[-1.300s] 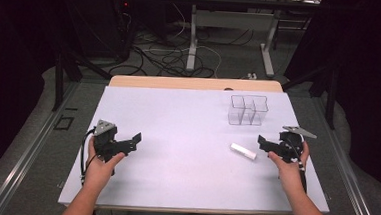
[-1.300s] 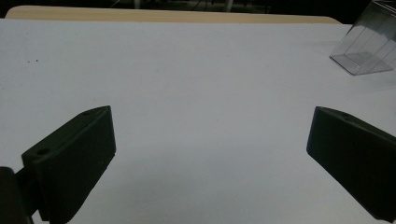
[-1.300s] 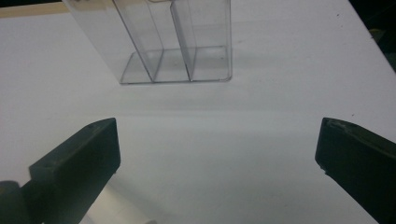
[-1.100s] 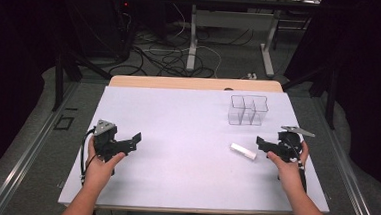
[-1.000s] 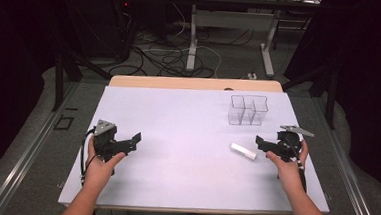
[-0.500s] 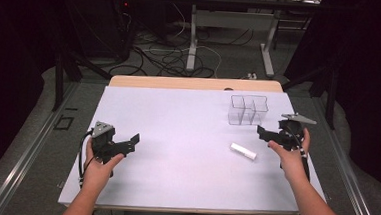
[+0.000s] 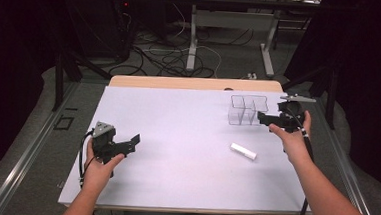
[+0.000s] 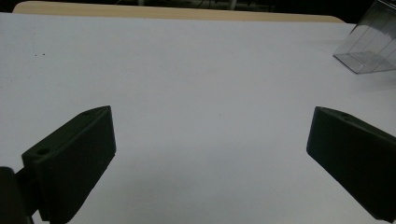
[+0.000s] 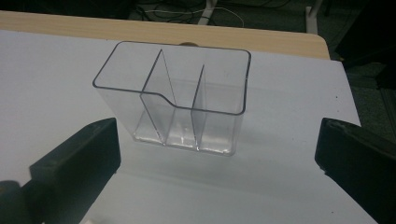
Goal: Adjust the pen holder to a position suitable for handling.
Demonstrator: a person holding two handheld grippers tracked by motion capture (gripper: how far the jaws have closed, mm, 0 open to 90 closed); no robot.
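Note:
A clear plastic organiser (image 7: 247, 109) with three compartments stands upright at the back right of the white table (image 7: 176, 136). My right gripper (image 7: 264, 118) hovers just right of it, open, its jaws wide apart either side of the organiser (image 9: 175, 106) in the right gripper view. A small white cylinder (image 7: 243, 151) lies on the table in front of the organiser. My left gripper (image 7: 132, 141) is held low near the front left, open with nothing between its jaws (image 8: 210, 158); the organiser's corner (image 8: 371, 49) shows far off in the left gripper view.
A wooden strip (image 7: 195, 82) borders the table's far edge. Beyond it, cables (image 7: 171, 56) and desk legs (image 7: 193, 37) sit on the dark floor. A cable (image 7: 81, 161) trails from the left gripper.
My right gripper has lifted and moved back from beside the white cylinder to the organiser's right side. The left gripper has barely shifted.

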